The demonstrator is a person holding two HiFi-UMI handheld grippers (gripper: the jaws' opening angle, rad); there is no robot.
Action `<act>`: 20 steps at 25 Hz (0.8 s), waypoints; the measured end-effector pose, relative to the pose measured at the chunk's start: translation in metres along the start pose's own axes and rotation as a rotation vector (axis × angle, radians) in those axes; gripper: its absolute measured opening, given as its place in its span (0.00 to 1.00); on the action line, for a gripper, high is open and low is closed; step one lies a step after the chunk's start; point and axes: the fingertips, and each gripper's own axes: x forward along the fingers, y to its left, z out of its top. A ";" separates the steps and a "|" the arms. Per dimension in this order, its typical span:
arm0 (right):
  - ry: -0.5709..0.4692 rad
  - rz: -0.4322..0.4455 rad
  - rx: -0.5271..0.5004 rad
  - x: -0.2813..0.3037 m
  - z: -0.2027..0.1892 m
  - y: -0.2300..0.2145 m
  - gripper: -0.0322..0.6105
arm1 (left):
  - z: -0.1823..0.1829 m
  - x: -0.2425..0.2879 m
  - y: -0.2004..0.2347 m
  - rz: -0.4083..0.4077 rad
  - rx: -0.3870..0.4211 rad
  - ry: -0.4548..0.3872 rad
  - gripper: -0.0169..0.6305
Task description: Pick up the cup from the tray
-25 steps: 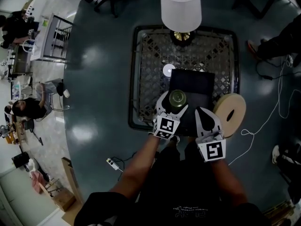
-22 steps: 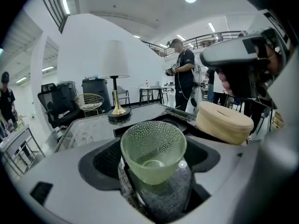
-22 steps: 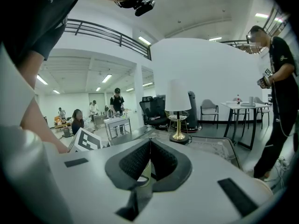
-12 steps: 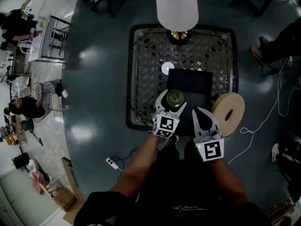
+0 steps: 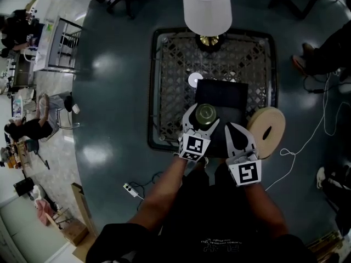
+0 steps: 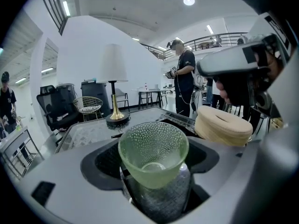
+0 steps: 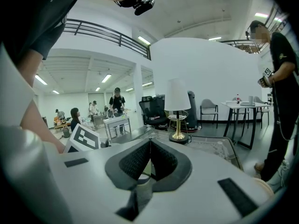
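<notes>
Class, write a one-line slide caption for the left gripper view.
Left gripper shut on a green dimpled glass cup, with a white-shaded lamp standing behind.

- Head cam: high up on the wearer, looks near straight down. Whole table (image 5: pixel 170 81) fits in frame, so fairly far off; wearer's arms at bottom edge.
- Left claw (image 6: pixel 153 171) cam: low, just behind the jaws, faces fwd along them, away from wearer. V. close: the cup (image 6: pixel 153 150) held between the jaws fills centre.
- Right claw (image 7: pixel 149 160) cam: same low, level look along its own jaws, which meet at the tips close up in the foregrnd; room beyond.
- Shared: lamp (image 5: pixel 206 7) shows in all 3, from above in head cam, side-on at table's far end in both claw cams. Beige ring (image 6: pixel 223 125) shows in head + left claw cams. Right claw cam catches part of left claw at its left.
</notes>
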 end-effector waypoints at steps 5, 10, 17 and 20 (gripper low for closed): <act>-0.010 0.009 -0.024 0.002 0.004 0.006 0.06 | 0.021 -0.012 -0.002 -0.004 0.008 -0.033 0.64; -0.034 0.007 -0.032 0.001 0.014 0.011 0.06 | 0.044 -0.031 -0.002 -0.001 0.017 -0.061 0.63; -0.131 -0.044 -0.035 -0.009 0.051 0.008 0.06 | 0.075 -0.066 0.000 0.023 0.006 -0.104 0.64; -0.154 -0.046 -0.039 -0.013 0.062 0.010 0.06 | 0.086 -0.082 0.000 0.032 -0.008 -0.120 0.63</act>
